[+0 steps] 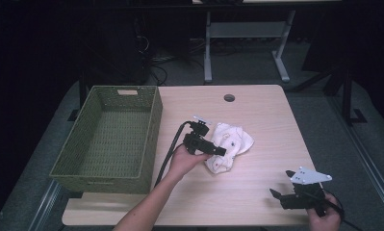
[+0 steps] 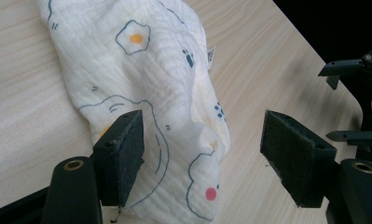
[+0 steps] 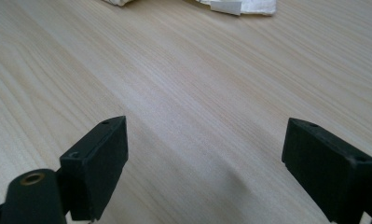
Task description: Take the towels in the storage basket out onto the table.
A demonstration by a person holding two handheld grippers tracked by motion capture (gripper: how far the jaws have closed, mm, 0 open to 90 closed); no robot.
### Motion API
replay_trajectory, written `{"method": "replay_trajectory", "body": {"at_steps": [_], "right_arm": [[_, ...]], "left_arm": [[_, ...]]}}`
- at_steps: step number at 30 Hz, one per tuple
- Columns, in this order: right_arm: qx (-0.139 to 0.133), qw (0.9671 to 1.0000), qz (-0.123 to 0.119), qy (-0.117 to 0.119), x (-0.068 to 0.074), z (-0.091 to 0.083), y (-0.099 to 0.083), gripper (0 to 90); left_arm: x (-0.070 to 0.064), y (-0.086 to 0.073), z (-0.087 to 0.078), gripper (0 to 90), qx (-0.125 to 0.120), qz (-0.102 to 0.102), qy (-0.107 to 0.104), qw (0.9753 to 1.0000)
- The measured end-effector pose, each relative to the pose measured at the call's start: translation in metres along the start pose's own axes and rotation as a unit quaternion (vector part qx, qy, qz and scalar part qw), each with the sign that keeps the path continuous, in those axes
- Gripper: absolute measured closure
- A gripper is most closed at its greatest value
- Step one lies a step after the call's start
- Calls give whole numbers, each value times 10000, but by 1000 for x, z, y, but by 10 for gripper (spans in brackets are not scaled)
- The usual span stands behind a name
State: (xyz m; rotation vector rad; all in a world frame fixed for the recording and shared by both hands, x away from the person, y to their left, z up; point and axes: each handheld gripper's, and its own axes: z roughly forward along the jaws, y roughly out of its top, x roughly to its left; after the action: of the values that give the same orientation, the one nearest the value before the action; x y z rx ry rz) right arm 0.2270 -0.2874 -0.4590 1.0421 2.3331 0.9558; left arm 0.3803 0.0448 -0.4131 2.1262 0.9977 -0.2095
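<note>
Green woven basket (image 1: 113, 134) left of crumpled white printed cloth (image 1: 229, 138). Left gripper (image 2: 200, 154) jaws wide apart, straddling cloth, gripping nothing. Right gripper (image 1: 276, 194) wide open, empty, near front table edge (image 1: 218, 220).

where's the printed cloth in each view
High view: the cloth lies mid-table, right of the basket, at the left tongs.
Left gripper view: cloth upper left to bottom centre, between the open jaws.
Right gripper view: cloth edge at the top.
Shared landmark: the light wooden table.
</note>
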Motion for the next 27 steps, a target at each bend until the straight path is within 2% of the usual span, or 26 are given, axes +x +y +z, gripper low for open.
{"method": "replay_trajectory", "body": {"at_steps": [4,9,12,24,27], "right_arm": [[0,10000,5,-3,0,0,0,140],[14,10000,5,-3,0,1,0,140],[16,10000,4,-6,1,1,0,140],[37,10000,11,-25,1,2,0,140],[38,10000,3,-31,1,2,0,140]], "left_arm": [[0,-6,-3,300,-37,17,-23,10000],[0,-13,-11,300,-203,50,-115,9997],[-2,-18,-16,301,-222,84,-209,9995],[-7,-47,-33,293,-185,335,-219,9990],[-9,-55,-37,291,-246,321,-365,9985]]}}
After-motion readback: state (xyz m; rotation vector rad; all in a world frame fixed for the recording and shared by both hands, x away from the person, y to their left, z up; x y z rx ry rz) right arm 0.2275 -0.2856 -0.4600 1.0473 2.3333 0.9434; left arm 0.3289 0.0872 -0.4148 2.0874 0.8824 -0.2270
